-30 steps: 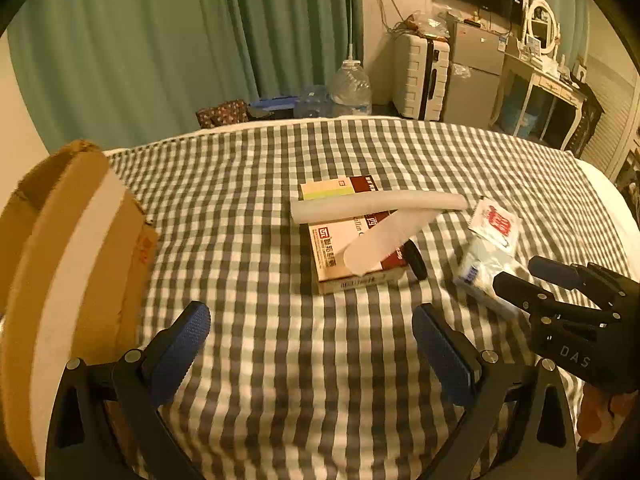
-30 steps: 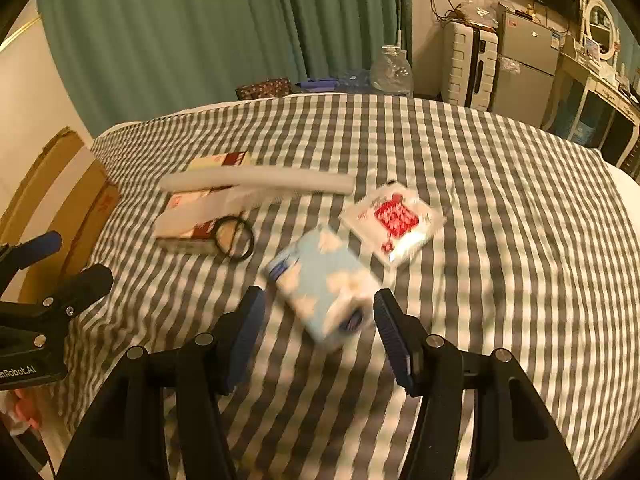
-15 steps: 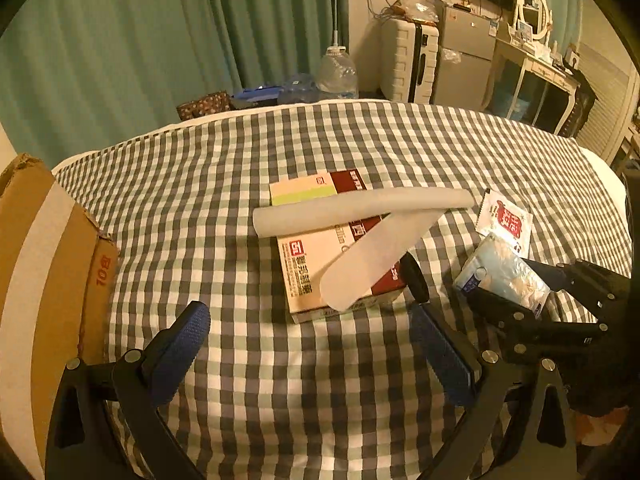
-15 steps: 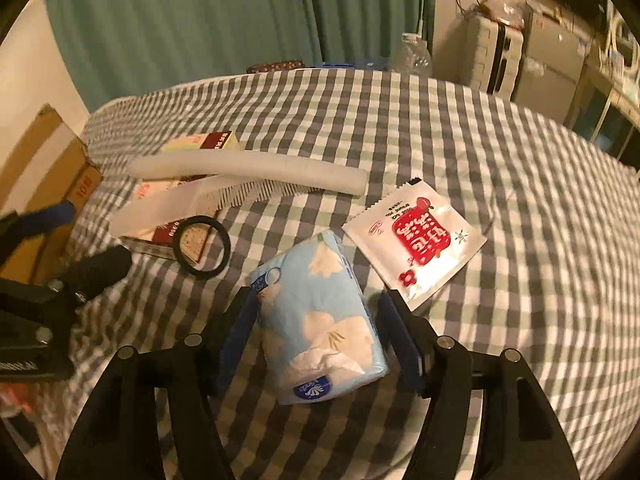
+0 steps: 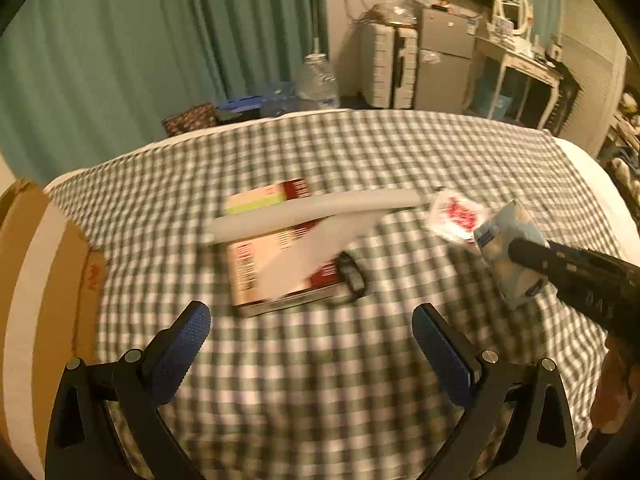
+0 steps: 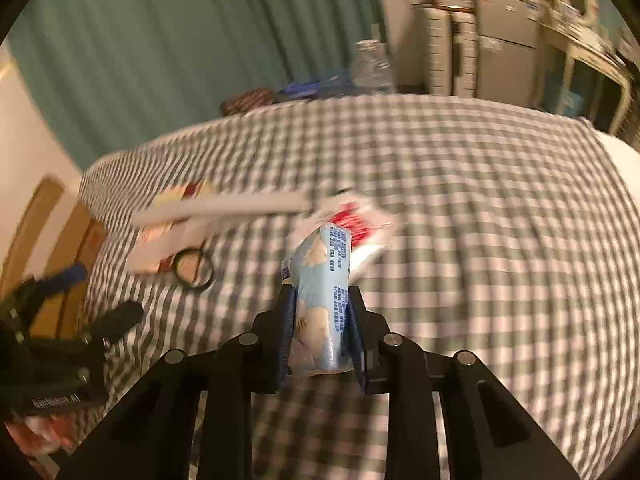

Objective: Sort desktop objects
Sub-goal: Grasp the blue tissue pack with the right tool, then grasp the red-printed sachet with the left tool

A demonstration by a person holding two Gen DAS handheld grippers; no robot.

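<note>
A pale blue flowered tissue pack [image 6: 324,280] stands tilted between the pads of my right gripper [image 6: 321,296]. Its jaws are closing and the pads press on the pack's sides. In the left wrist view the same pack [image 5: 504,240] hangs off the cloth at the right. Behind it lies a red and white sachet [image 6: 360,224]. A red and cream box [image 5: 276,268] lies mid-cloth under a white foam tube [image 5: 316,210] and a flat white strip [image 5: 316,248]. A black ring lens [image 6: 193,268] lies beside the box. My left gripper [image 5: 310,322] is open over bare cloth, nothing between its fingers.
A brown cardboard box [image 5: 40,280] stands at the left edge of the checked cloth [image 5: 360,152]. Beyond the far edge are green curtains, a water bottle [image 5: 318,80] and a pale suitcase [image 5: 386,66]. A person's hand shows at the lower right.
My right gripper has shut on the tissue pack and raised it off the cloth, tilted on end. The left gripper has drifted slightly sideways, still open.
</note>
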